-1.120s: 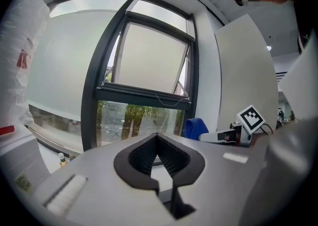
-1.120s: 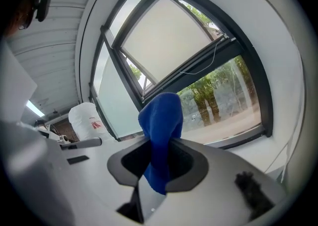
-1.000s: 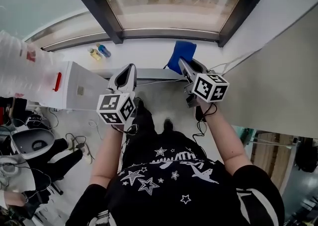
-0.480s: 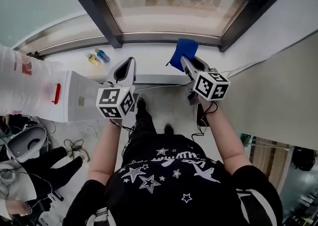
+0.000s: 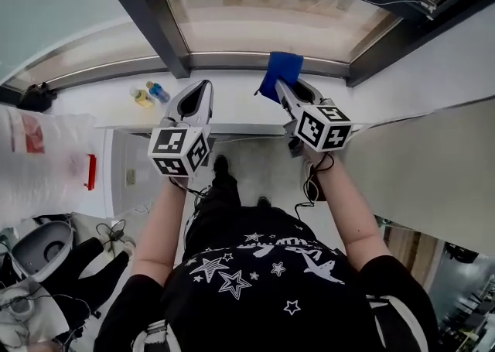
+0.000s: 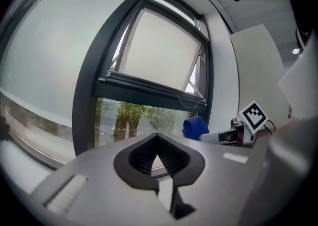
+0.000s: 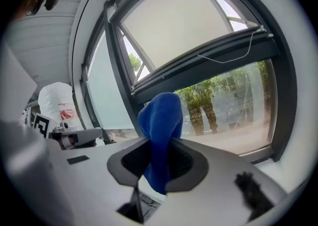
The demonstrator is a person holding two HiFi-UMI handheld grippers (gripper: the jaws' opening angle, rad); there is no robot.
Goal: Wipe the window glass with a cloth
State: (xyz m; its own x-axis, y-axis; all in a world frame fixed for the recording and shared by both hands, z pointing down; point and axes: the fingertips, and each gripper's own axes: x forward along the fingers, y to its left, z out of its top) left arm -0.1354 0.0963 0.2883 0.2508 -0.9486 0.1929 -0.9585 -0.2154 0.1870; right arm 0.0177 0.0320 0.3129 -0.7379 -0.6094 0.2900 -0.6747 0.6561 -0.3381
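Blue cloth pinched in the right tool, facing the pane; wiping judged not yet begun.
Head view: right tool (image 5: 280,86) is clamping the cloth (image 5: 280,70) over the sill's (image 5: 232,93) far edge, near the window glass (image 5: 263,14), likely so the free end meets the pane first. Left tool (image 5: 201,87) is hovering beside it. Left gripper view: jaws are sitting closed on nothing. Right gripper view: the cloth's long axis is running along the jaws, free end pointing up at the glass.
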